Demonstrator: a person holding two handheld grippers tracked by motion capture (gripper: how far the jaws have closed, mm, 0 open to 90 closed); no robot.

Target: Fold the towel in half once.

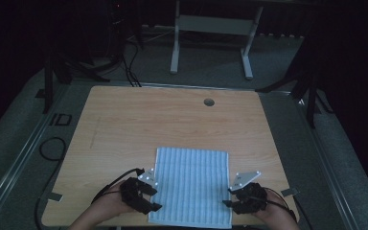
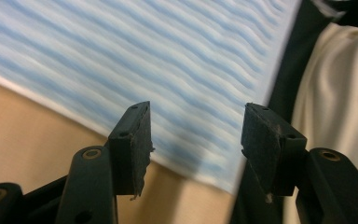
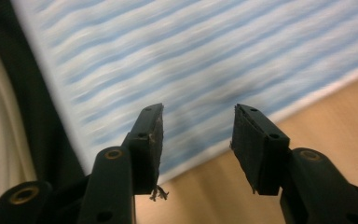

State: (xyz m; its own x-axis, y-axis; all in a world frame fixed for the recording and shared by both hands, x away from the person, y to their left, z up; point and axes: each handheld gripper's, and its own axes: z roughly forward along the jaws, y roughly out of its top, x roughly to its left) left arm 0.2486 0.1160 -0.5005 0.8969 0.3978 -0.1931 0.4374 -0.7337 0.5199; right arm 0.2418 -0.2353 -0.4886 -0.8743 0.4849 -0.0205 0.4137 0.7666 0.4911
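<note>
Claws [image 1: 154, 196] [image 1: 231, 197] gape beside striped cloth [image 1: 191, 184]

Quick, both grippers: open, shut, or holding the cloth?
Left gripper: open, nothing between the jaws, striped blue cloth beyond them.
Right gripper: open, nothing held, at the cloth's edge.

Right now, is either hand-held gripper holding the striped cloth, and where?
No. The left hand-held gripper and right hand-held gripper are open, nothing between the jaws, at the striped cloth's near corners.
</note>
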